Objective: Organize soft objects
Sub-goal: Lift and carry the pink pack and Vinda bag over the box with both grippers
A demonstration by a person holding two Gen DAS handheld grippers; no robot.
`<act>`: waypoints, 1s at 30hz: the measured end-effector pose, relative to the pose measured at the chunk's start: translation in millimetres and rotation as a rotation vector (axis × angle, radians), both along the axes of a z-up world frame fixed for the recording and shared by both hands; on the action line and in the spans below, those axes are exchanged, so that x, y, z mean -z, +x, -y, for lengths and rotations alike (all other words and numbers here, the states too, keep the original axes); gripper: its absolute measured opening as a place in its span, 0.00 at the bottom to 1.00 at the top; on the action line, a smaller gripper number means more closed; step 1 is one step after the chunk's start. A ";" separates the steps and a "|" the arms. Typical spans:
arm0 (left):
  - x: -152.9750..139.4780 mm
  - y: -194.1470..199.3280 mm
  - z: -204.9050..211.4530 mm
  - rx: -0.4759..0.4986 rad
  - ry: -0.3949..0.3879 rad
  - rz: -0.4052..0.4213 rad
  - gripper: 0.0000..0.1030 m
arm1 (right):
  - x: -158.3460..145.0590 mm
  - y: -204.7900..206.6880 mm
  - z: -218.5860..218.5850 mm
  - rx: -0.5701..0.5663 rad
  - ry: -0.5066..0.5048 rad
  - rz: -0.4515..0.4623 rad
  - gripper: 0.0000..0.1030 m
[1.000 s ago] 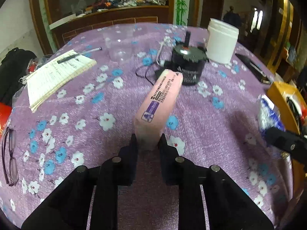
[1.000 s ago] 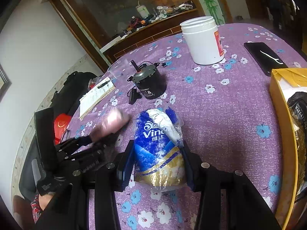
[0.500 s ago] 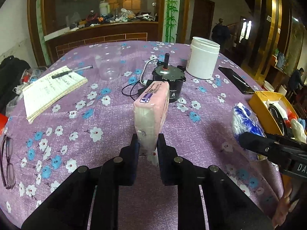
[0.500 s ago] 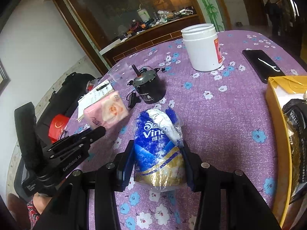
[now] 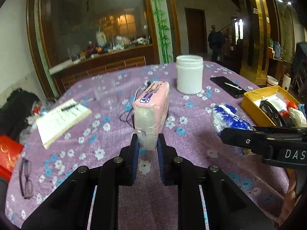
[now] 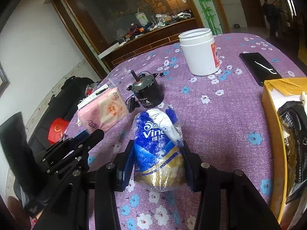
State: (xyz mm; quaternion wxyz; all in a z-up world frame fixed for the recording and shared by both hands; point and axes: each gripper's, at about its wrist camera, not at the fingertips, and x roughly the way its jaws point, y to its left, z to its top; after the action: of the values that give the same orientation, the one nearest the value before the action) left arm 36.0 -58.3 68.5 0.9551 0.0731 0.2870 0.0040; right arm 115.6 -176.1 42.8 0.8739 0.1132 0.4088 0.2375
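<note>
My left gripper [image 5: 147, 143] is shut on a pink tissue pack [image 5: 151, 113] and holds it up above the purple flowered tablecloth [image 5: 191, 138]. The pack also shows in the right wrist view [image 6: 103, 113], lifted, with the left gripper [image 6: 84, 138] below it. My right gripper [image 6: 158, 153] is shut on a blue and white Vinda tissue roll pack [image 6: 159, 143]. That pack [image 5: 228, 117] and the right gripper's finger [image 5: 249, 138] show at the right of the left wrist view.
A yellow box [image 6: 272, 99] with bagged items stands at the right table edge. A black motor [image 6: 147, 92], a white jar [image 6: 199, 51], a black phone [image 6: 259, 67], a clear cup [image 5: 107, 95], a notebook with pen [image 5: 61, 118] and glasses [image 5: 25, 180] lie on the table.
My left gripper has lifted the pink tissue pack off the table and levelled out. My right gripper holds the Vinda pack almost in the same place.
</note>
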 end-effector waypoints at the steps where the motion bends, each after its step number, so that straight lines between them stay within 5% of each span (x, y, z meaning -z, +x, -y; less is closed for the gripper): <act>1: -2.2 -2.6 2.7 0.002 0.012 0.012 0.15 | -2.1 -2.0 0.9 0.003 0.004 0.004 0.45; 30: -25.7 -34.5 66.0 0.076 0.127 0.110 0.15 | -42.0 -62.5 68.8 0.086 0.102 0.078 0.45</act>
State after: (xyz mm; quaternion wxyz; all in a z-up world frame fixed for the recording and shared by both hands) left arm 1.4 -124.3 94.2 0.9624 0.1439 0.2302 -0.0100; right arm 53.1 -245.0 84.8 0.8916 0.1657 0.3564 0.2247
